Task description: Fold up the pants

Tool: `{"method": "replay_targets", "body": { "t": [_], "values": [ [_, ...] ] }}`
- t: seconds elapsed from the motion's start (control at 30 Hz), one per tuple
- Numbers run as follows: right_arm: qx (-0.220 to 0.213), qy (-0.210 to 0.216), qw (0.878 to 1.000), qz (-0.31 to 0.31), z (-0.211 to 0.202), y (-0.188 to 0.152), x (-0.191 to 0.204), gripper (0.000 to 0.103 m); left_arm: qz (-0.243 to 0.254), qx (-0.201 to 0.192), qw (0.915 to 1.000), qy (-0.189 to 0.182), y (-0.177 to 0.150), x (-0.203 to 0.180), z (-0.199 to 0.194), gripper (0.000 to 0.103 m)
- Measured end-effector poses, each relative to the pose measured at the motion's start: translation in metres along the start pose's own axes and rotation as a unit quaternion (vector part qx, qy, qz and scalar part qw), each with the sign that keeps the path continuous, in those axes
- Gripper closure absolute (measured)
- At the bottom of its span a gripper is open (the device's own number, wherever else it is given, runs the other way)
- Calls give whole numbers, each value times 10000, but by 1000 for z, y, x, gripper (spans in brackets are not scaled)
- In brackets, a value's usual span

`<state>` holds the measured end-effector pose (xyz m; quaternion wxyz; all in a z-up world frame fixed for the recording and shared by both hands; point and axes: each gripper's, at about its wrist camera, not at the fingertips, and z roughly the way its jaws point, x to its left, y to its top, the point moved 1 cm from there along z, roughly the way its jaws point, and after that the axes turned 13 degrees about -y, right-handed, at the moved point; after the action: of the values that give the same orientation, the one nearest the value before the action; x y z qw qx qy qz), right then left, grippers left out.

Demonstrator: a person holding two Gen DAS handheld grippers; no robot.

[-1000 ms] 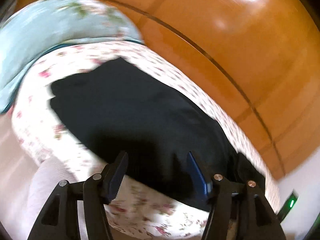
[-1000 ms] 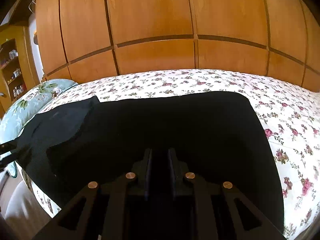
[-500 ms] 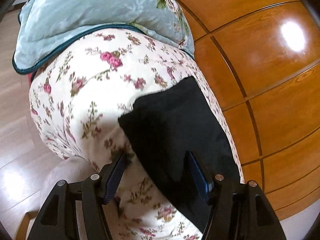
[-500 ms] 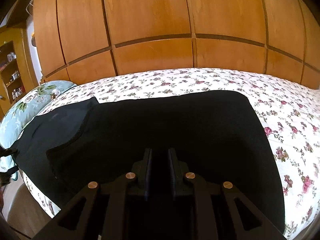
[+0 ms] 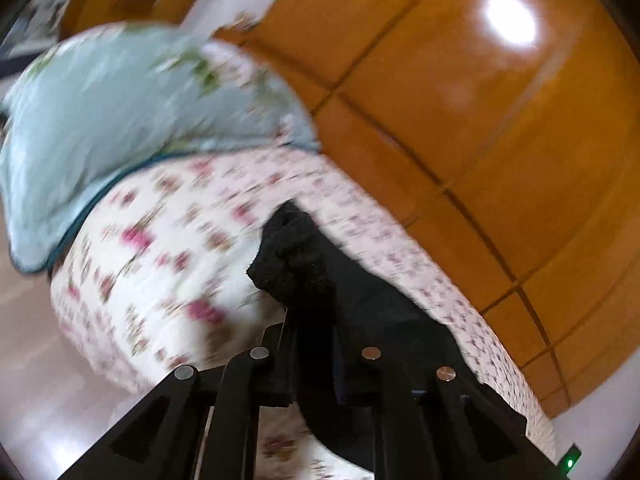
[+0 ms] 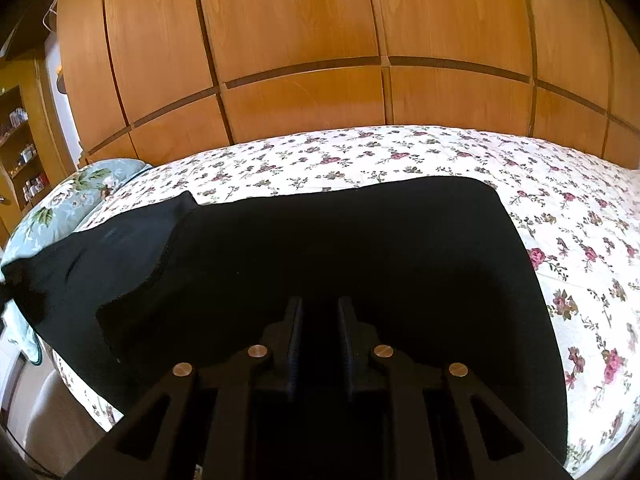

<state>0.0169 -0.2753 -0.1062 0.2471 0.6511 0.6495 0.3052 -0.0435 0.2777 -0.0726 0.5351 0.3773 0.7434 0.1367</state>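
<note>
Half a second ago the left gripper [image 5: 312,344] stood open over the pants [image 6: 340,248]—now it is clenched on their bunched end, lifting it off the bed [image 6: 560,184]. Right gripper [image 6: 320,340] pinches the near edge—fold likely beginning.

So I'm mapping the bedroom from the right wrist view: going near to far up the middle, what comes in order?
right gripper → black pants → floral bedsheet → wooden wardrobe panels.
</note>
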Motion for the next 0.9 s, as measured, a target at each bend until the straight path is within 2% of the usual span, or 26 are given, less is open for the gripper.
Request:
{"method": "replay_targets", "body": {
  "t": [0.03, 0.07, 0.13, 0.23, 0.33, 0.47, 0.7, 0.9],
  "values": [
    [32, 167, 9998, 34, -1, 1, 0, 71, 188, -34, 9998, -111, 2, -13, -1, 91],
    [64, 307, 9995, 24, -2, 3, 1, 57, 359, -57, 9990, -260, 3, -26, -1, 91],
    [83, 404, 9991, -78, -7, 5, 7, 43, 608, -54, 9968, -519, 6, -49, -1, 91],
    [69, 432, 9990, -110, -17, 5, 8, 42, 1023, 11, 9907, -900, 3, -85, 0, 91],
    [163, 520, 9982, 232, -23, 3, -4, 39, 1300, 141, 9829, -1293, -3, -116, 3, 91],
    [109, 471, 9974, 530, -37, 4, -23, 34, 1739, 386, 9675, -1795, -21, -161, 10, 91],
    [54, 758, 9859, 1491, -52, 2, -72, 32, 2486, 1032, 9309, -2470, -77, -230, 32, 91],
    [-214, 1164, 9727, 1997, -62, 3, -100, 32, 3038, 1745, 8932, -2818, -135, -266, 54, 91]
  ]
}}
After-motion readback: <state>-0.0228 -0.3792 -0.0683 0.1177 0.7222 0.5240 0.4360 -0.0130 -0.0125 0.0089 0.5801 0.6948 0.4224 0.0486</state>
